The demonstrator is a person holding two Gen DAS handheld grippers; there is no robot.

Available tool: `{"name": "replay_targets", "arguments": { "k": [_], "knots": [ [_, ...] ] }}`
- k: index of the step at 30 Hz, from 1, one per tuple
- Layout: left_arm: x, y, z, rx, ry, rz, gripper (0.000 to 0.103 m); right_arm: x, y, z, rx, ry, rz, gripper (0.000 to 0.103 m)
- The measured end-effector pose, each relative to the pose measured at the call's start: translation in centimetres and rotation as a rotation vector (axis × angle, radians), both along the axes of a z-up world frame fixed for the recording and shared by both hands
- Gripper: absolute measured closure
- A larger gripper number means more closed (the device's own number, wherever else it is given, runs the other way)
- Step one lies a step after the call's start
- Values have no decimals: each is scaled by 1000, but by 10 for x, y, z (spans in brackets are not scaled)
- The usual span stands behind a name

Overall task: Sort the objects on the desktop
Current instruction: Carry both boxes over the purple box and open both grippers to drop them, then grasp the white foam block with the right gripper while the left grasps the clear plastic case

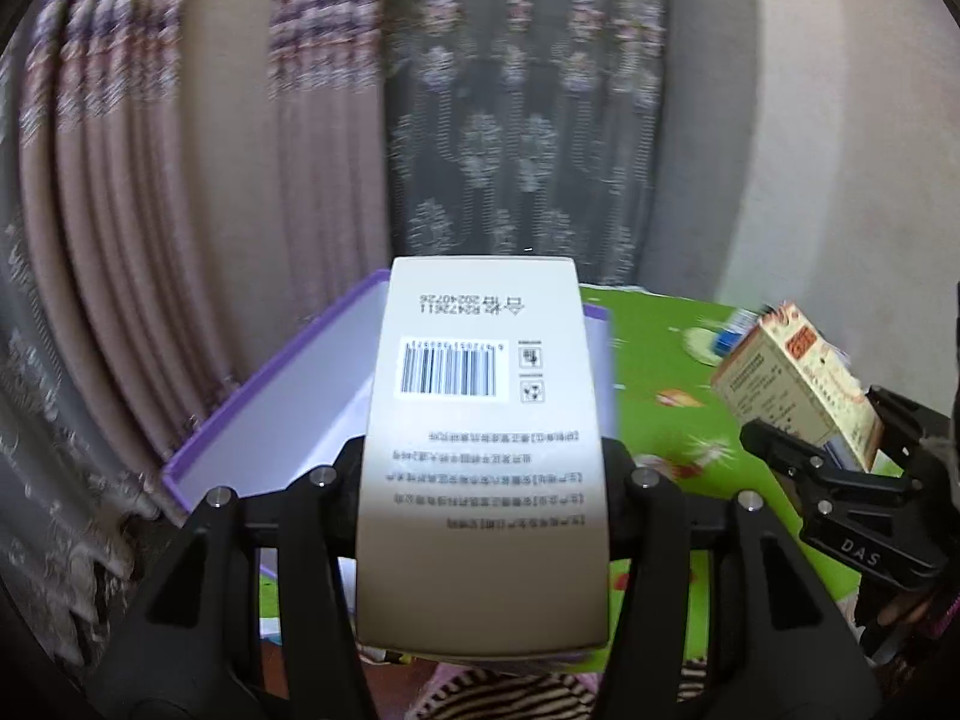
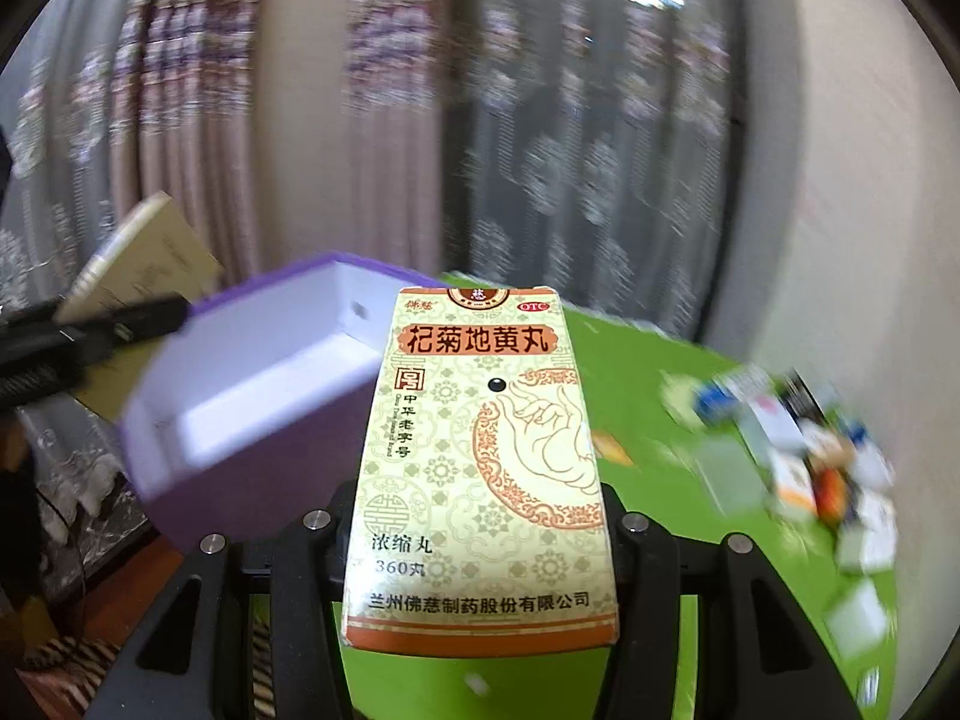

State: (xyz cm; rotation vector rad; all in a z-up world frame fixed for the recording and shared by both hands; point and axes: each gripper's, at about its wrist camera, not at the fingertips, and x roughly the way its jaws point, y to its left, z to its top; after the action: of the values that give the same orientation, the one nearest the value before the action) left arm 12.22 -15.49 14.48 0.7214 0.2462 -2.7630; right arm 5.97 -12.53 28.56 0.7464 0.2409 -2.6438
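My left gripper (image 1: 483, 468) is shut on a white carton with a barcode (image 1: 480, 420), held above the near edge of an open purple storage box (image 1: 252, 414). My right gripper (image 2: 480, 510) is shut on a cream and orange medicine box (image 2: 480, 468), held above the green table beside the purple box (image 2: 240, 420). In the left wrist view the right gripper (image 1: 840, 468) and its medicine box (image 1: 792, 378) show at the right. In the right wrist view the left gripper's finger (image 2: 108, 324) and the white carton (image 2: 138, 264) show at the left.
The table has a green cloth (image 2: 636, 372). A heap of several small boxes and packets (image 2: 804, 456) lies at its right side, blurred. Patterned curtains (image 1: 300, 120) hang behind the table and a pale wall (image 1: 840, 150) stands at the right.
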Motion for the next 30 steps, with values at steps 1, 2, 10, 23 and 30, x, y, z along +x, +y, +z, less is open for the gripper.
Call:
{"name": "replay_targets", "arguments": {
  "k": [1, 2, 10, 23, 30],
  "knots": [
    [-1, -9, -1, 10, -1, 19, 48, -7, -12, 4, 3, 6, 23, 53],
    [-5, -18, -4, 12, -4, 37, 48, -12, -22, 6, 3, 9, 44, 53],
    [-18, -52, -19, 36, -16, 136, 9, -71, -101, 7, -78, -63, 184, 52],
    [-15, -26, -30, 39, -15, 64, 0, -50, -27, -1, -238, -58, 39, 24],
    [-10, 25, -20, 9, 52, -99, 0, -31, 37, -17, -233, -62, -88, 23]
  ]
}}
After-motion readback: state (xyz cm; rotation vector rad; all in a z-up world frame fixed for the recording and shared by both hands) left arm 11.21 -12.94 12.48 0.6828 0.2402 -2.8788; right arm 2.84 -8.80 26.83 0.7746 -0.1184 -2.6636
